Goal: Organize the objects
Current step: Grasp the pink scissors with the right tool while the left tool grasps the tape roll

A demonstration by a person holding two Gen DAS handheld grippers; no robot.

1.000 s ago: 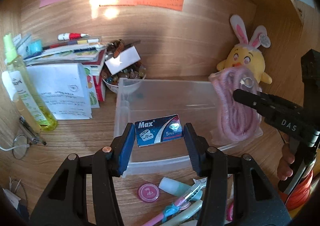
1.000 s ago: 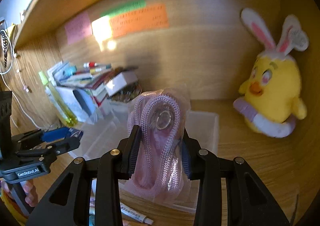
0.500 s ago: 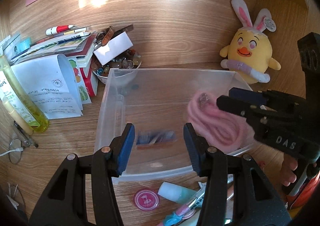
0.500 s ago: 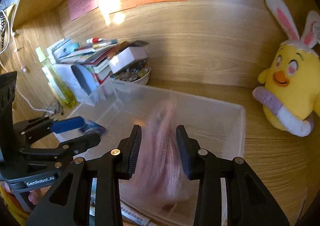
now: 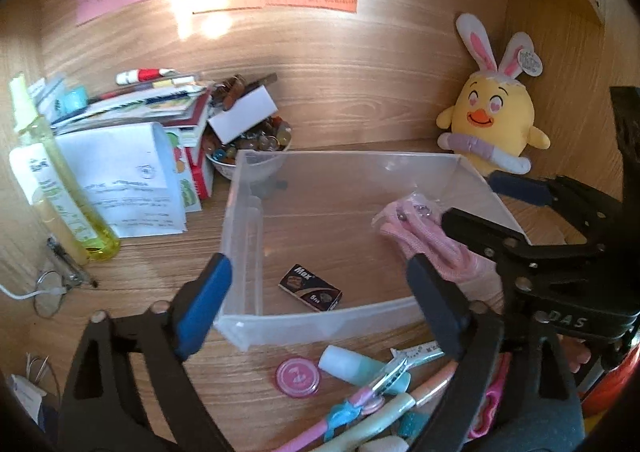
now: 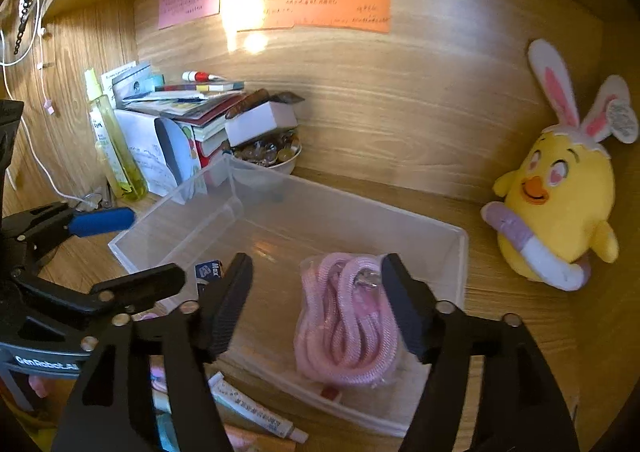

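Observation:
A clear plastic bin (image 5: 316, 324) stands on the wooden desk; it also shows in the right wrist view (image 6: 460, 252). A small dark Max staple box (image 5: 310, 287) lies flat on its floor. A bagged pink rope coil (image 6: 347, 324) lies in the bin's right end, also seen in the left wrist view (image 5: 424, 244). My left gripper (image 5: 320, 304) is open and empty above the bin's near wall. My right gripper (image 6: 316, 304) is open and empty, its jaws spread either side of the rope above it.
A yellow bunny-eared chick plush (image 5: 494, 123) sits right of the bin. A bowl of beads (image 5: 248, 143), a stack of books and papers (image 5: 132, 147) and a yellow spray bottle (image 5: 52, 179) stand at left. Pens, a tube and a pink round lid (image 5: 298, 376) lie in front.
Both grippers opened. The staple box dropped from my left gripper onto the bin floor. The pink rope dropped from my right gripper into the bin.

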